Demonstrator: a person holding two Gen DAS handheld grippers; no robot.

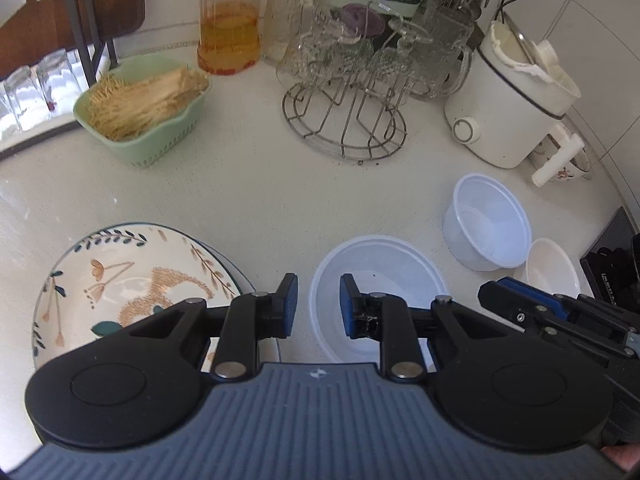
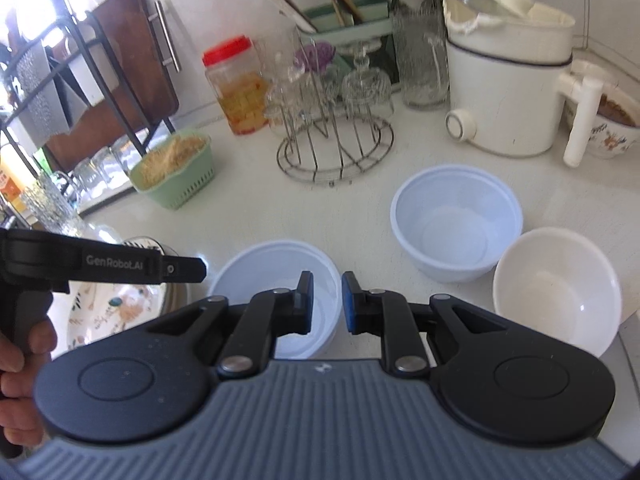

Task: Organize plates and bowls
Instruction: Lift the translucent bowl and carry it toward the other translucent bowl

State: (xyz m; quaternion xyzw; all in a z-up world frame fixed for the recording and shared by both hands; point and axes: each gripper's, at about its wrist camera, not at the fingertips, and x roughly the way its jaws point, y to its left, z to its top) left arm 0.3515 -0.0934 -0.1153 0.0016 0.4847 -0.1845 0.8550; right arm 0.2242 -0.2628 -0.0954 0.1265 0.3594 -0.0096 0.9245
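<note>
Shallow bowl: we see a pale plastic shallow bowl (image 1: 376, 292) on the bench, just in front of both tools, empty and upright.
Deep bowl: a deep bowl (image 2: 456, 220) of the same pale plastic stands further back on the right, touching or nearly touching the white bowl (image 2: 556, 288).
Plates: the painted plate (image 1: 120, 280) lies left of the shallow bowl, on top of another plate whose rim shows under it.
Left gripper: the left gripper (image 1: 318, 304) has its fingers narrow with a small gap, and they hold nothing.
Right gripper: the right gripper (image 2: 327, 300) also has narrow fingers, empty, above the shallow bowl.
Step in hand: we judge that one bowl must go into another; we should open the fingers more, take one wall at the rim, and lift straight so that the light plastic does not slide.
Bench: the bench (image 1: 248, 184) is pale and glossy.
Around: a wire rack (image 1: 344, 120) with glasses, a red-lidded jar (image 1: 230, 20), a green basket (image 1: 148, 116) and a white cooker (image 1: 516, 104) stand behind.
</note>
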